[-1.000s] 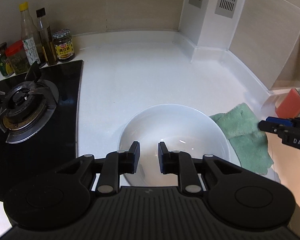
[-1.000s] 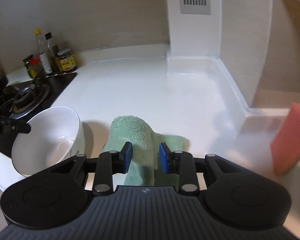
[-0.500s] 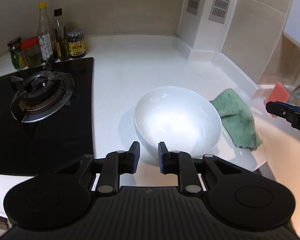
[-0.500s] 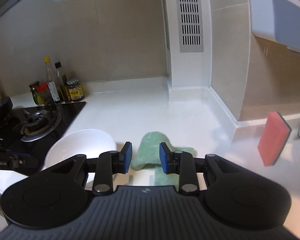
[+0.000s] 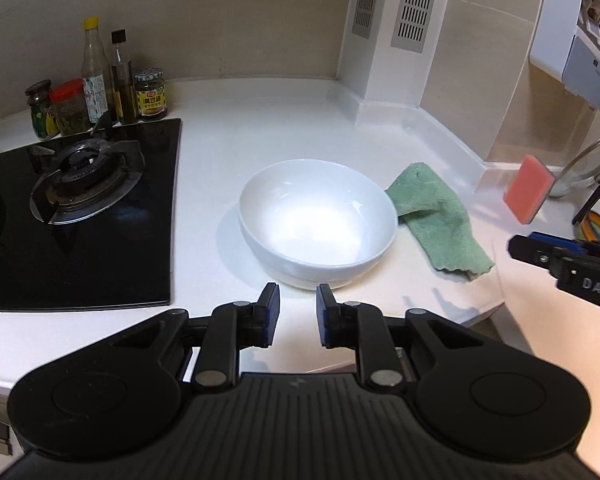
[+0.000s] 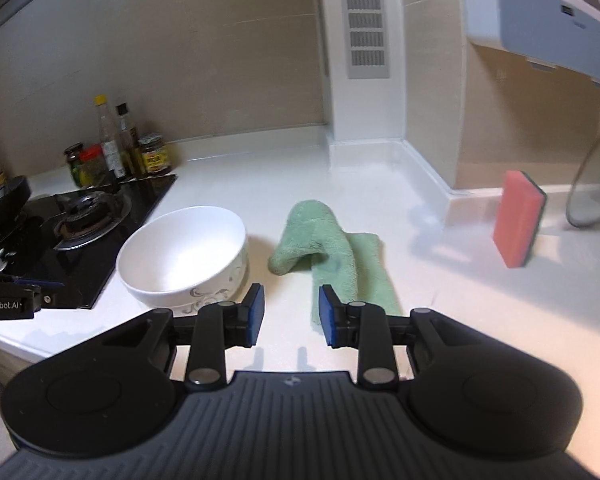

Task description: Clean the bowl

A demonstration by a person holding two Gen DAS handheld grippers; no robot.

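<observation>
Currently both claws spread, empty: left gripper (image 5: 297, 312) near the bowl (image 5: 318, 222), right gripper (image 6: 291, 312) near the cloth (image 6: 332, 252). Bowl mid-counter, prob. glazed, slippery, breakable; pinch rim. Cloth soft.

You can read "DAS" in white letters on the black body of your right gripper (image 5: 521, 247), at the right edge of the left wrist view. Your left gripper (image 6: 49, 285) shows "enRobot.AI" on its side. The jar and bottle labels are too small to read.
</observation>
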